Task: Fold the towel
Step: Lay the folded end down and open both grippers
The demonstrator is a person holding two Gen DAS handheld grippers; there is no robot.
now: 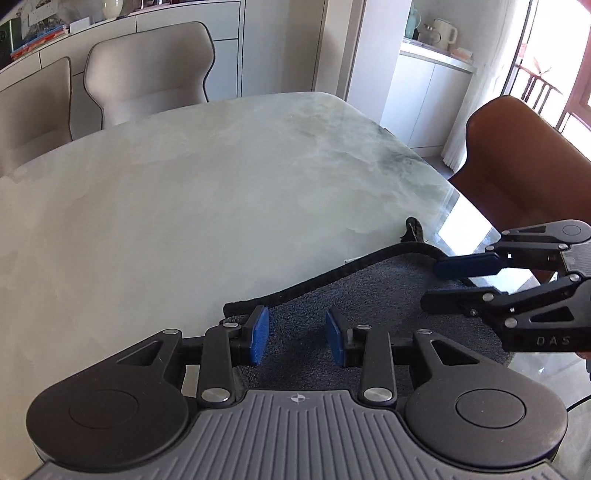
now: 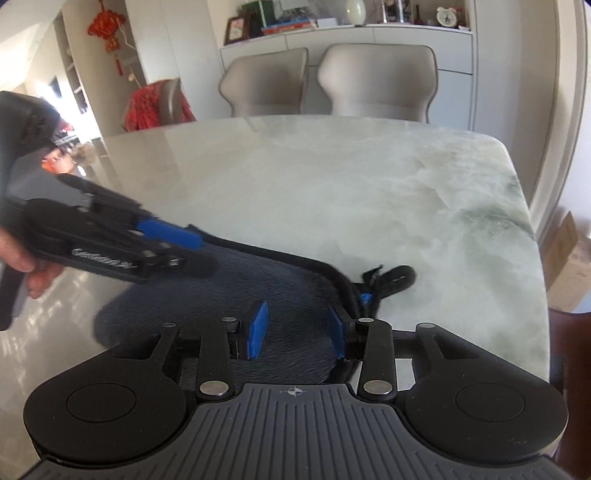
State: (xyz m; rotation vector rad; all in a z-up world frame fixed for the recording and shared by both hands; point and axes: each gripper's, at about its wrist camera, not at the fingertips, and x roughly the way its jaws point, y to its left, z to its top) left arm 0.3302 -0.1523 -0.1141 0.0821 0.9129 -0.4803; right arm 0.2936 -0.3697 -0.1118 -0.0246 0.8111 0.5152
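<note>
A dark blue-grey towel [image 1: 369, 295] with a black hem lies on the marble table [image 1: 184, 192] at its near edge. My left gripper [image 1: 297, 338] is open, its blue pads just above the towel near the hem's left end. My right gripper [image 1: 430, 284] reaches in from the right, open, over the towel's right part. In the right wrist view the towel [image 2: 258, 280] lies under my open right gripper [image 2: 299, 334], with a black hanging loop [image 2: 395, 278] at its far right corner. My left gripper [image 2: 199, 251] hovers over the towel's left part.
Two beige chairs [image 2: 328, 85] stand at the table's far side. A brown chair [image 1: 524, 155] stands at the right side. White cabinets [image 1: 147, 33] line the wall. A cardboard box [image 2: 569, 258] sits on the floor at the right.
</note>
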